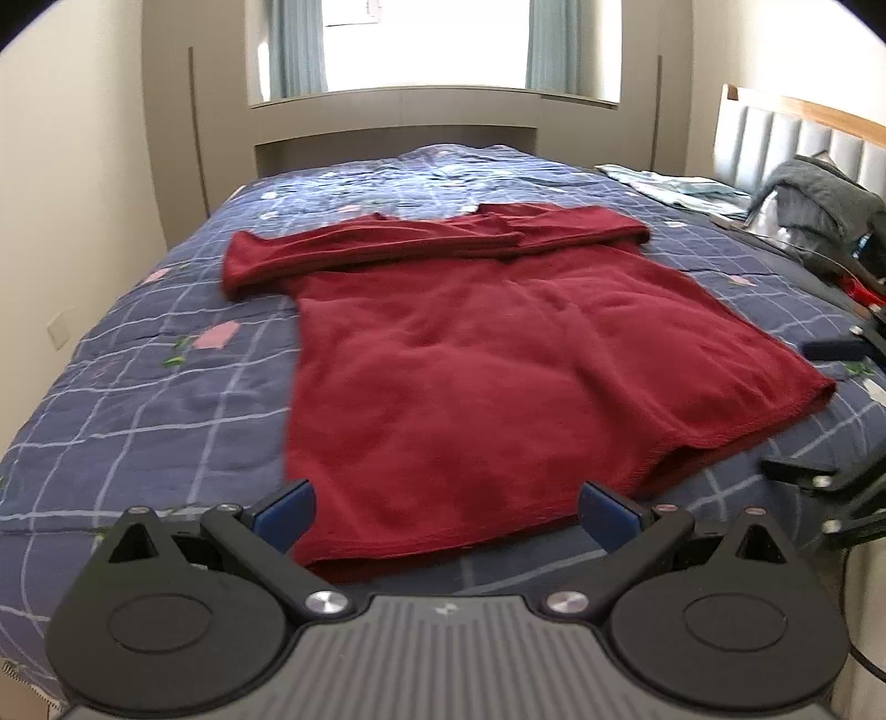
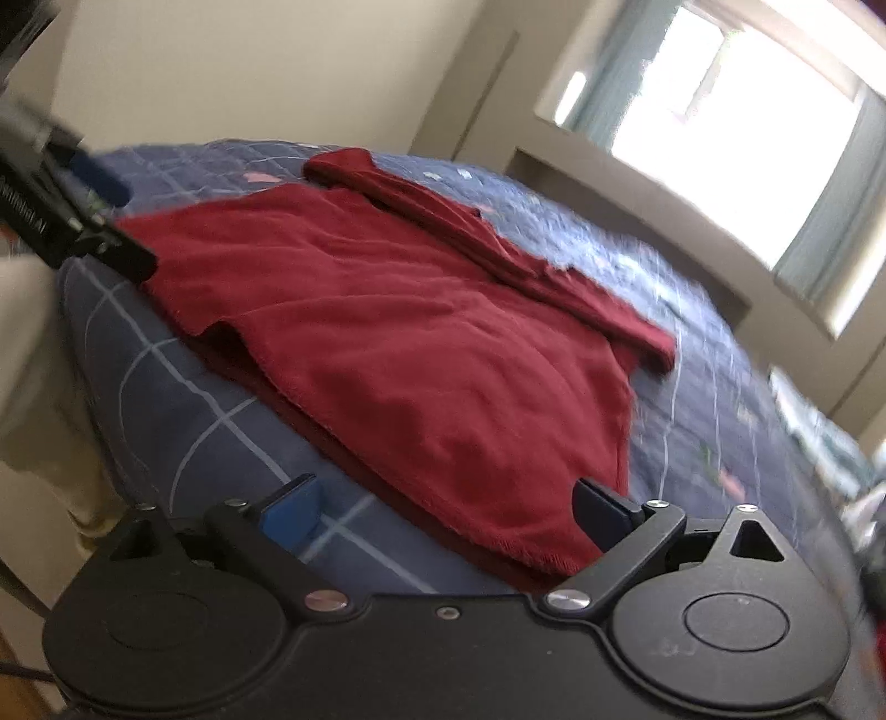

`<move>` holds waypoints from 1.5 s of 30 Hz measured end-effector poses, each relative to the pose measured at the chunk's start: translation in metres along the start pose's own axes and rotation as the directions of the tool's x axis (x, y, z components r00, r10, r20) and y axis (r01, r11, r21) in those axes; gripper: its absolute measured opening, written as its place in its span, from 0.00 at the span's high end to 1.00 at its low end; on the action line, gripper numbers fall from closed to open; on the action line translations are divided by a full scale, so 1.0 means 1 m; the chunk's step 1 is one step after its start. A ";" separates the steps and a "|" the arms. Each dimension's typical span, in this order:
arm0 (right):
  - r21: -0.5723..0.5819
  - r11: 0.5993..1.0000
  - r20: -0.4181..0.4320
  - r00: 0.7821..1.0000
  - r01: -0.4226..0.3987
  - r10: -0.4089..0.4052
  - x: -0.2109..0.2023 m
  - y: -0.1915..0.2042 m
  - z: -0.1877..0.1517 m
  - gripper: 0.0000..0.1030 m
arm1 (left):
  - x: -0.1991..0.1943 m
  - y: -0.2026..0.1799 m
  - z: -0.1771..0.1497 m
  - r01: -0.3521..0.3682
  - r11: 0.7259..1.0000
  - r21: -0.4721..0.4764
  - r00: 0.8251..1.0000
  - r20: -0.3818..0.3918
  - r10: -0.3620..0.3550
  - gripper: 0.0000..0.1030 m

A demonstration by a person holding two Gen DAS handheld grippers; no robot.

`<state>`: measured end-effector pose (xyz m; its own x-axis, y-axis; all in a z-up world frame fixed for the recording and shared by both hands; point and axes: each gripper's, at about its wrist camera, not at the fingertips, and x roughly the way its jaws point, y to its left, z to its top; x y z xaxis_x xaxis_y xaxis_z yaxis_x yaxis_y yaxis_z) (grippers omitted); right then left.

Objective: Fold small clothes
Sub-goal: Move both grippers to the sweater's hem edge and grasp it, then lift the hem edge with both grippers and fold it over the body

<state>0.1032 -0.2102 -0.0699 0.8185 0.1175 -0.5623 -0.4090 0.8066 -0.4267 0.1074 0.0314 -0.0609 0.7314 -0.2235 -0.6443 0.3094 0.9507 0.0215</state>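
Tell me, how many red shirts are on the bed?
1. The red shirt lies spread flat in the middle of the bed, sleeves folded across its top. The grey pile of clothes by the headboard could hide more.

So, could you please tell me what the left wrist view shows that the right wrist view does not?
Only the left wrist view shows the padded headboard, the grey clothing pile beside it, and the right gripper at the frame's right edge, open. Only the right wrist view shows the left gripper near the shirt's far hem corner. Both show the red shirt spread on the blue checked bedspread, sleeves folded across its top, and the window.
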 end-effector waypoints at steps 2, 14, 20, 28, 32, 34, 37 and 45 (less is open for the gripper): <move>-0.027 0.999 0.025 1.000 0.016 -0.016 0.004 0.004 0.002 0.12 | 0.000 -0.006 0.000 0.007 1.000 0.016 1.000 0.003 -0.007 0.00; 0.166 0.979 0.096 0.990 -0.122 0.107 0.000 -0.028 0.021 0.93 | 0.007 -0.047 -0.008 -0.015 0.969 0.246 0.999 0.033 0.007 0.00; 0.245 0.955 0.156 0.979 -0.165 0.129 -0.010 -0.056 0.046 0.94 | 0.029 -0.073 0.001 -0.111 0.937 0.330 0.993 0.083 0.089 0.10; 0.156 0.981 0.130 0.987 -0.115 0.095 -0.017 -0.051 0.036 0.94 | 0.044 -0.061 0.002 -0.313 0.844 0.435 0.949 0.122 0.289 0.48; 0.101 0.991 0.058 0.995 -0.091 0.085 -0.004 -0.031 0.012 0.87 | 0.047 -0.049 -0.007 -0.343 0.788 0.512 0.936 0.116 0.332 0.65; 0.062 0.996 0.025 0.998 -0.056 0.055 0.005 -0.022 0.002 0.78 | 0.046 -0.047 -0.011 -0.329 0.769 0.548 0.939 0.106 0.326 0.74; 0.022 1.000 0.019 1.000 -0.019 0.019 0.014 -0.017 -0.006 0.75 | 0.044 -0.047 -0.012 -0.294 0.765 0.573 0.952 0.102 0.290 0.96; -0.003 1.000 0.046 0.999 -0.006 0.006 -0.003 -0.033 0.005 0.95 | 0.012 -0.050 -0.013 -0.295 0.701 0.649 0.954 0.164 0.249 0.98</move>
<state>0.1164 -0.2344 -0.0507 0.8339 0.1488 -0.5315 -0.4149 0.8041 -0.4258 0.0925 -0.0157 -0.0798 0.8749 -0.0118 -0.4842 0.3960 0.5930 0.7011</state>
